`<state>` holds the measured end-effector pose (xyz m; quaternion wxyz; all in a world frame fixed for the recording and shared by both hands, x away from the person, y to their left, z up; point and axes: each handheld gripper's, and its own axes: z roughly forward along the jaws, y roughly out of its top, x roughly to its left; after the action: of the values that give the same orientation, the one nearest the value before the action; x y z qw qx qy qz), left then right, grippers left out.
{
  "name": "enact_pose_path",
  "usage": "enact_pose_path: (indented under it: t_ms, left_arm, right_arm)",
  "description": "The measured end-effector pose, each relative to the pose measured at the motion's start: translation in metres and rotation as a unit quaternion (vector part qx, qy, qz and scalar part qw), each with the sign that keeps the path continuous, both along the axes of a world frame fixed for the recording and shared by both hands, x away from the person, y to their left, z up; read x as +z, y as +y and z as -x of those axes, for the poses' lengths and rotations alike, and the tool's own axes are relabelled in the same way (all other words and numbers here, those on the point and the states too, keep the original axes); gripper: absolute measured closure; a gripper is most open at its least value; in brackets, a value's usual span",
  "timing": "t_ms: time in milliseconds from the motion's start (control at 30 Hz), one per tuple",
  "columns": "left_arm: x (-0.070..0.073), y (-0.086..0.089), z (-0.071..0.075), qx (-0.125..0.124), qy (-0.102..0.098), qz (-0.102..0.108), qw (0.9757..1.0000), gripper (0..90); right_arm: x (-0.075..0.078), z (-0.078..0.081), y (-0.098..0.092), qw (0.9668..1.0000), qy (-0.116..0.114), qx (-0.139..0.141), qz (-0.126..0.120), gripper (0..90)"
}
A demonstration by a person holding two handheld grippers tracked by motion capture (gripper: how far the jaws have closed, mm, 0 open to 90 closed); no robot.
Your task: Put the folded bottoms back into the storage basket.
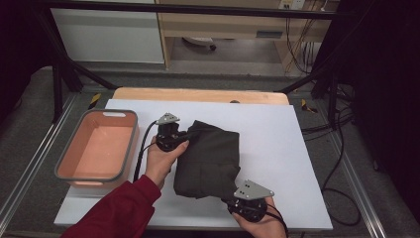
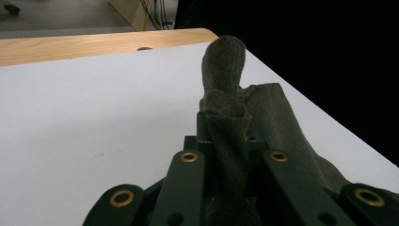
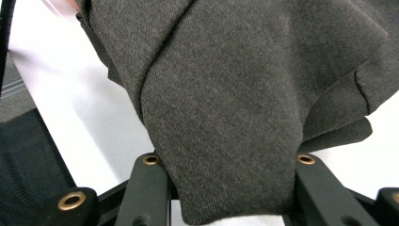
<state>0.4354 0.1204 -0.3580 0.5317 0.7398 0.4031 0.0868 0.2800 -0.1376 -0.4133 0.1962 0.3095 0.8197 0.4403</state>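
A dark grey folded cloth (image 1: 210, 156) lies on the white table cover (image 1: 282, 148), with its near end raised. My left gripper (image 1: 184, 134) holds the cloth's far left corner. In the left gripper view that gripper (image 2: 226, 136) is shut on a bunched ridge of cloth (image 2: 223, 70), which sticks up past the jaws. My right gripper (image 1: 242, 196) is at the cloth's near right corner. In the right gripper view a thick fold of cloth (image 3: 226, 94) fills the gap between the jaws of that gripper (image 3: 228, 162), and both jaws press on it.
A pink bin with a grey rim (image 1: 130, 144) stands at the table's left side. A wooden table edge (image 1: 198, 94) runs along the back. A red sleeve (image 1: 119, 210) comes in from the bottom left. Black frame bars and cables lie beyond the table.
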Motion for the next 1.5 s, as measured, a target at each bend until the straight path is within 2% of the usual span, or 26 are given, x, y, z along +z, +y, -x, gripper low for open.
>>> enact_pose_path:
  t_ms: [367,467,633,833,1100,1500]
  left_arm:
    - [0.014,0.027,-0.005,0.024,0.000,0.003,0.9997,83.3]
    - [0.018,0.032,-0.006,0.030,-0.002,-0.001,0.9995,83.3]
    - [0.024,0.037,-0.007,0.029,-0.003,0.002,0.9996,83.3]
    - [0.027,0.046,-0.006,0.036,-0.007,0.012,0.9993,83.2]
    - [0.029,0.059,-0.007,0.047,-0.004,0.014,0.9988,83.2]
    - [0.046,0.081,-0.011,0.065,-0.007,0.030,0.9974,83.1]
  right_arm:
    - [0.014,-0.015,0.021,0.9996,0.000,0.023,0.014,65.0]
    - [0.020,-0.018,0.028,0.9996,-0.002,0.028,0.009,64.9]
    - [0.020,-0.019,0.035,0.9995,-0.003,0.031,-0.001,64.8]
    - [0.024,-0.019,0.042,0.9994,-0.008,0.032,0.002,64.7]
    - [0.027,-0.024,0.053,0.9991,-0.006,0.042,0.006,64.8]
    - [0.044,-0.037,0.074,0.9985,-0.012,0.053,0.006,64.9]
